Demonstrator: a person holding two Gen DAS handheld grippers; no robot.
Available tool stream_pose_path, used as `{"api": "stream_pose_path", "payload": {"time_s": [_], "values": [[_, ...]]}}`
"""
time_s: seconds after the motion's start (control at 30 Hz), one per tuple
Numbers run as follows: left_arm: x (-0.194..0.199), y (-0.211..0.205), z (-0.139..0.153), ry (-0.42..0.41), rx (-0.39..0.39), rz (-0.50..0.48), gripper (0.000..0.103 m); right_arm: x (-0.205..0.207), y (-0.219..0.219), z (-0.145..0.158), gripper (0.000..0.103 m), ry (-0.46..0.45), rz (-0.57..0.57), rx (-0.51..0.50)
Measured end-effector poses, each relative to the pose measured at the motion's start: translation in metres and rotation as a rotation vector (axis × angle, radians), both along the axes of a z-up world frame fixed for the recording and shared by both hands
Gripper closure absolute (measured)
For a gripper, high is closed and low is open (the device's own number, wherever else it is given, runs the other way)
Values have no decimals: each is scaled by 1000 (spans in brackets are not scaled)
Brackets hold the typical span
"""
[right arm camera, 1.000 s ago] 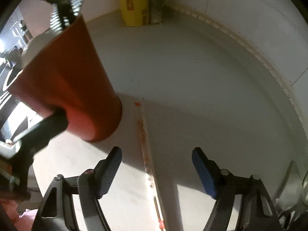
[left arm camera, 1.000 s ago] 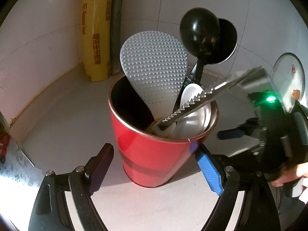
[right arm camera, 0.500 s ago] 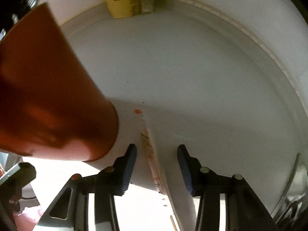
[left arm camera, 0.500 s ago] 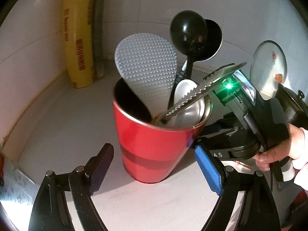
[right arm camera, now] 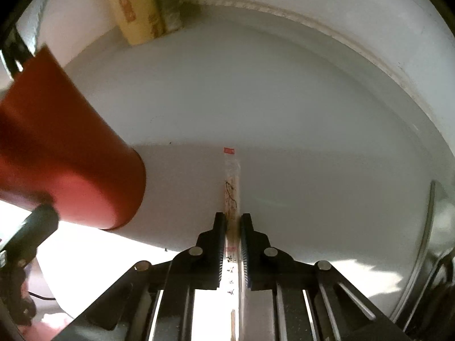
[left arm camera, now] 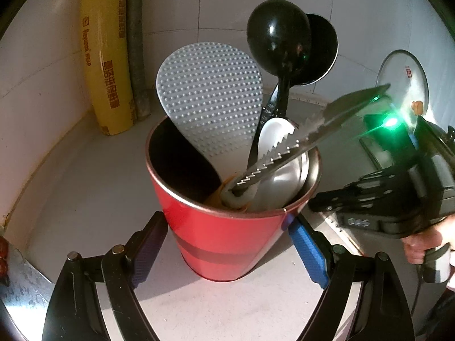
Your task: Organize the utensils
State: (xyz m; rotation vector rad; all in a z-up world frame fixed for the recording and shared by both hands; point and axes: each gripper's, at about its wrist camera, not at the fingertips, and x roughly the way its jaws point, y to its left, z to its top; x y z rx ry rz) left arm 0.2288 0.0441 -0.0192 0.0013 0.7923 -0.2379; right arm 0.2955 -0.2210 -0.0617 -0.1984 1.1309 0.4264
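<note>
Right gripper (right arm camera: pixel 233 227) has just been closing, jaws now pinched on the wrapped chopsticks (right arm camera: pixel 231 187) lying on the counter (right arm camera: pixel 284 113). Left gripper (left arm camera: pixel 227 241) clamps the red utensil cup (left arm camera: pixel 224 233); open counter beyond, wall behind.

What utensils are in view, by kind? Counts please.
paddle, grey: 1
ladle, black: 1
spoon, white: 1
serrated tool, metal: 1
chopsticks, wrapped pair: 1
Total: 5. The first four stand in the cup.
</note>
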Motion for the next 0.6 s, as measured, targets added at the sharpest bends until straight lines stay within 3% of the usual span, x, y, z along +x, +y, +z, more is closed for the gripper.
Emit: {"api": "stream_pose_path", "payload": {"time_s": [0.07, 0.37, 0.6], "values": [[0, -1, 0, 0, -2, 7, 16, 14, -12, 5, 91, -23, -14, 34], [-4, -7, 3, -1, 11, 7, 16, -34, -48, 61, 91, -208, -73, 199], [-9, -13, 5, -4, 30, 2, 16, -68, -47, 101, 91, -328, -70, 264]]}}
